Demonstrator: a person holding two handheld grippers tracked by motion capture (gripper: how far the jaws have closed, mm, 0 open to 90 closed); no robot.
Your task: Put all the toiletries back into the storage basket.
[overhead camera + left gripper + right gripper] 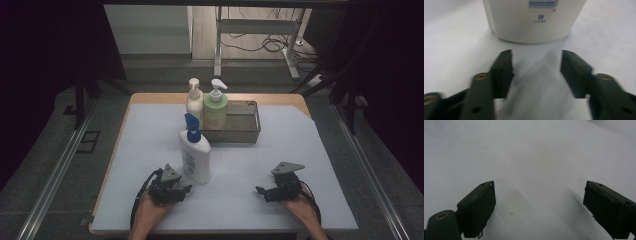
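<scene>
Left tool (536, 63) faces the bottle (534, 22), jaws apart, nothing between.

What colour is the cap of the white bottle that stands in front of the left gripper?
Blue. The cap of the white bottle shows best in the high view.

White bottle (534, 21) upright on pale mat (454, 50); left tool (536, 63) parted, just short, nothing between.

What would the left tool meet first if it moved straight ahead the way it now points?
Most likely the base of the white bottle, standing on the table directly beyond the left tool. The jaws stand open with nothing between them, and a strip of bare grey mat separates tool and bottle; how wide is unclear.
</scene>
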